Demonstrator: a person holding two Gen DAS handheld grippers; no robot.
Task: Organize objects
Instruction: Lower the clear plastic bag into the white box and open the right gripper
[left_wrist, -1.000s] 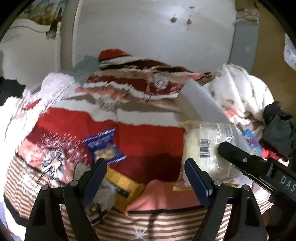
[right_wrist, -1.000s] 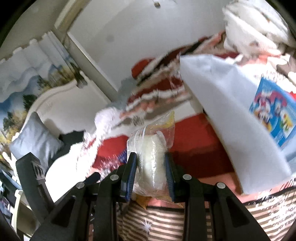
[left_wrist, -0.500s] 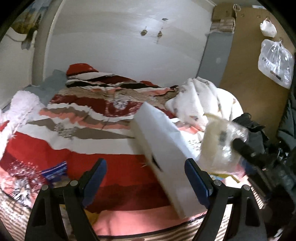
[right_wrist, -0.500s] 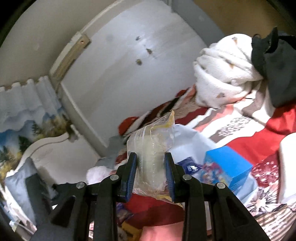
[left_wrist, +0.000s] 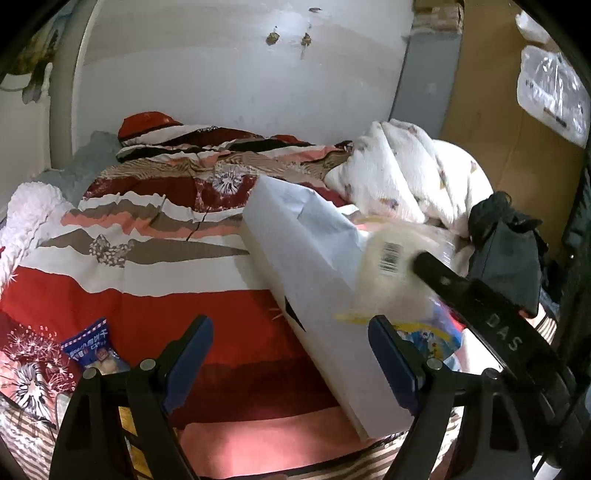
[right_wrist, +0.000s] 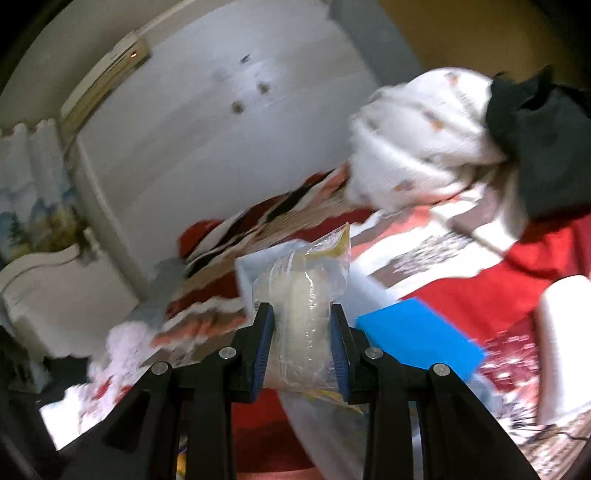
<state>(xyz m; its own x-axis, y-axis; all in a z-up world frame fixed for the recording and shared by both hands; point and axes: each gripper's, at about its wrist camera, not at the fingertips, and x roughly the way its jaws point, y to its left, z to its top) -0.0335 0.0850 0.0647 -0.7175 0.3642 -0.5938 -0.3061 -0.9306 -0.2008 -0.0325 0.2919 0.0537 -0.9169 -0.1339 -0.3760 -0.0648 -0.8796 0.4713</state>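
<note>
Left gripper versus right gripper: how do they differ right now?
The left gripper stands open with nothing between its pads; the right gripper is shut on a clear food packet. The left hangs over the red bedspread; the right is over the white box. Both have blue pads on black fingers.

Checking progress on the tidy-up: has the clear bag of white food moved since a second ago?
Yes. The clear bag, clamped in the right hand-held gripper, went from before the white box to above it.
</note>
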